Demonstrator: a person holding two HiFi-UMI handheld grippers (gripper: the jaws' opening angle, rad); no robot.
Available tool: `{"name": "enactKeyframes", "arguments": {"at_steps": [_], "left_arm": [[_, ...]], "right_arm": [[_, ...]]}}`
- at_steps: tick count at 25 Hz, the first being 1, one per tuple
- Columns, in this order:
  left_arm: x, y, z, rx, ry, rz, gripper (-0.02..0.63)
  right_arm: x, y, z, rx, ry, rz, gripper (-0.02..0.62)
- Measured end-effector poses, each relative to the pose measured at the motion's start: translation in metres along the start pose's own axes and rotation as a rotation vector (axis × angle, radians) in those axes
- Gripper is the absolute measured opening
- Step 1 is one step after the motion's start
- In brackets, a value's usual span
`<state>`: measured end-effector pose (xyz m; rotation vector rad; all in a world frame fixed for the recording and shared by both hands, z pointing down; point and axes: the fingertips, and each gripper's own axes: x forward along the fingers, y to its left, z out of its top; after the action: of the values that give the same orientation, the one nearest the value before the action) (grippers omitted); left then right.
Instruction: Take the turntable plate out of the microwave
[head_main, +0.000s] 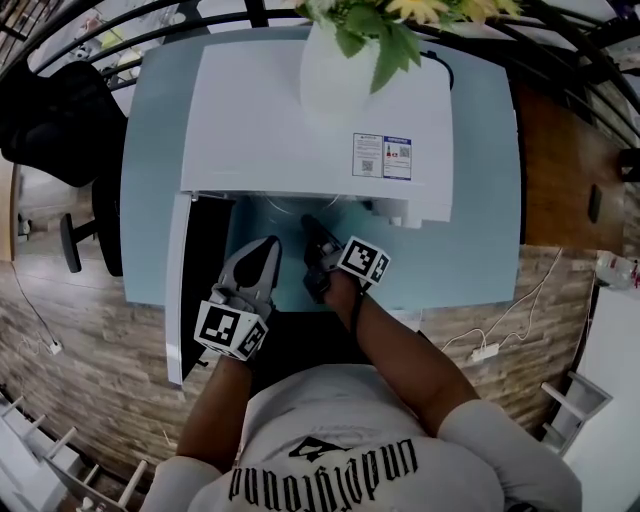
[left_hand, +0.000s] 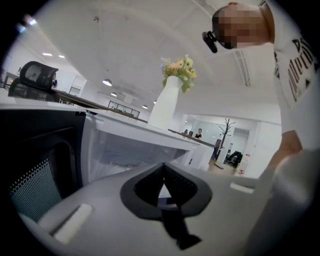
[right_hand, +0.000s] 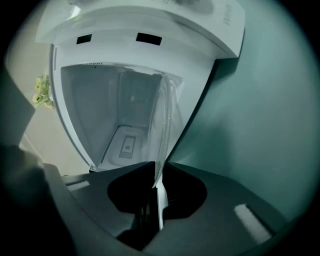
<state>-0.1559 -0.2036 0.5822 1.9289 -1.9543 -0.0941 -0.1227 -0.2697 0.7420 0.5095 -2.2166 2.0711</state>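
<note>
The white microwave (head_main: 300, 120) stands on a blue table (head_main: 480, 230) with its door (head_main: 180, 290) swung open to the left. The clear glass turntable plate (right_hand: 167, 115) reaches from the cavity (right_hand: 110, 110) into my right gripper (right_hand: 156, 172), which is shut on its rim. In the head view the plate (head_main: 280, 208) shows faintly at the cavity mouth, just ahead of my right gripper (head_main: 310, 228). My left gripper (head_main: 268, 248) hovers beside it in front of the opening, shut and holding nothing. In the left gripper view its fingertips (left_hand: 163, 170) meet before the cavity (left_hand: 125, 150).
A white vase (head_main: 340, 70) with flowers stands on top of the microwave. The open door (left_hand: 40, 165) is close on my left gripper's left. A black office chair (head_main: 60, 120) is on the floor at the far left, and a power strip (head_main: 485, 352) with cables lies at the right.
</note>
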Motion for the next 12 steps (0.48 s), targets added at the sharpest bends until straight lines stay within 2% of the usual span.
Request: {"name": "enactKeyframes", "arguments": {"at_steps": [4,12], "left_arm": [[-0.002,-0.006,-0.025,-0.055,0.024,-0.007,0.051],[-0.016,0.005,-0.070,-0.210,0.063,0.060,0.052]], "right_arm": [[-0.011,-0.003,-0.011,0.002,0.019,0.003,0.051],[-0.029,-0.006,-0.025,-0.012,0.058,0.008,0.051]]}}
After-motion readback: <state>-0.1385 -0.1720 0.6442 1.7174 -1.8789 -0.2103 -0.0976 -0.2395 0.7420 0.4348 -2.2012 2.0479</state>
